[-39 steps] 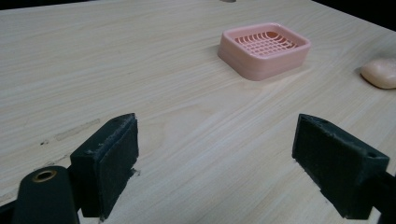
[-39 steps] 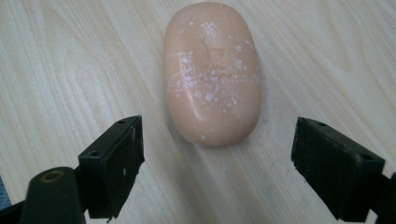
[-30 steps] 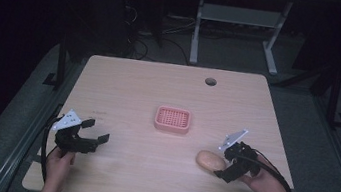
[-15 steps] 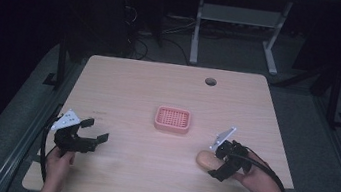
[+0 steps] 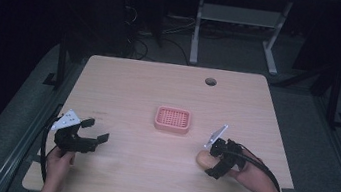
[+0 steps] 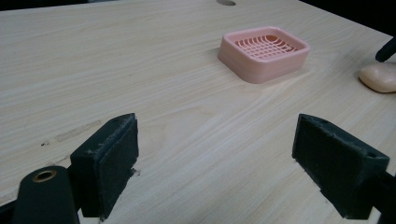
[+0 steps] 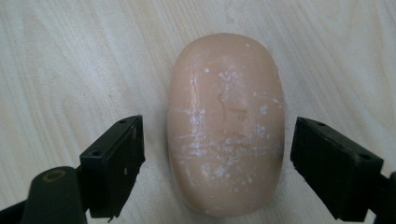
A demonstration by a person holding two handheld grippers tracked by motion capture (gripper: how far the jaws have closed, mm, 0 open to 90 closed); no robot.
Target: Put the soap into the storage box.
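Observation:
A peach-coloured bar of soap (image 5: 204,159) (image 7: 226,121) (image 6: 380,77) lies flat on the wooden table at the front right. My right gripper (image 5: 214,164) (image 7: 233,175) hangs over it, open, one jaw on each side of the bar and neither touching it. A pink slotted soap dish (image 5: 173,119) (image 6: 264,50) sits near the middle of the table, with nothing in it. At the front left, my left gripper (image 5: 95,132) (image 6: 229,175) is open just above bare wood, pointing toward the dish.
The light wooden table (image 5: 134,86) has a round cable hole (image 5: 210,81) near its far edge. Beyond the far edge stand the legs of a white frame (image 5: 198,29), with dark floor around.
My right gripper has shifted left and down over the soap, so its jaws now straddle the bar. The left gripper and the dish have stayed put.

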